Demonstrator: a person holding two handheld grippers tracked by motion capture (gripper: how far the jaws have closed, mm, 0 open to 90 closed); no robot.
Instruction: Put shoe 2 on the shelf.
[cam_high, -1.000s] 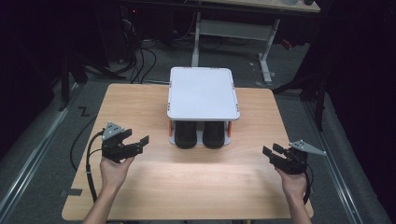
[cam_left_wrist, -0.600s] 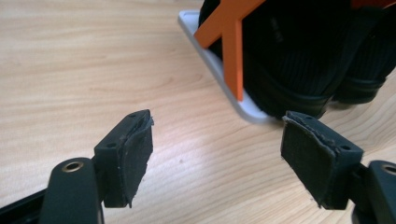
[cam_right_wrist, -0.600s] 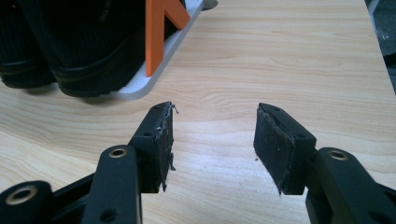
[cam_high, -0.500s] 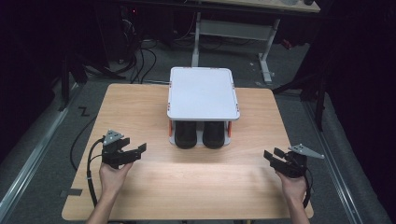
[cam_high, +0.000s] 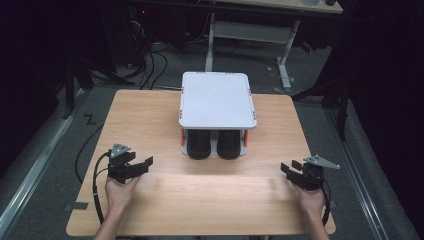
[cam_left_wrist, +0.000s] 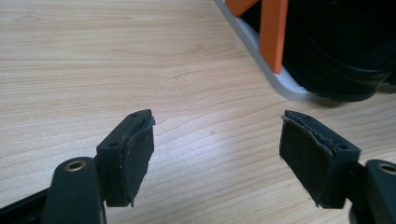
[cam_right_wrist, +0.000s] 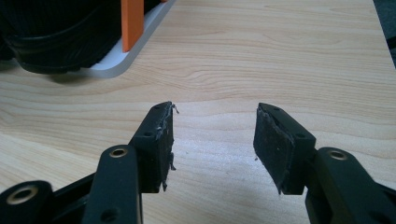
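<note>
The rack (cam_high: 217, 100) sits at the middle of your wooden table (cam_high: 150, 120), toward the far edge, its long axis running away from you and its open end facing you. A flat white top hides most of the two black cylinders (cam_high: 199, 145) beneath it, so only their rounded ends show. Orange posts join the grey base to the top. Your left gripper (cam_high: 142, 165) and right gripper (cam_high: 290, 167) both stand spread and empty over bare wood, well apart from the rack.

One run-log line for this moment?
left gripper: open, empty | right gripper: open, empty | rack: mid-table, two black cylinders beneath, untouched
</note>
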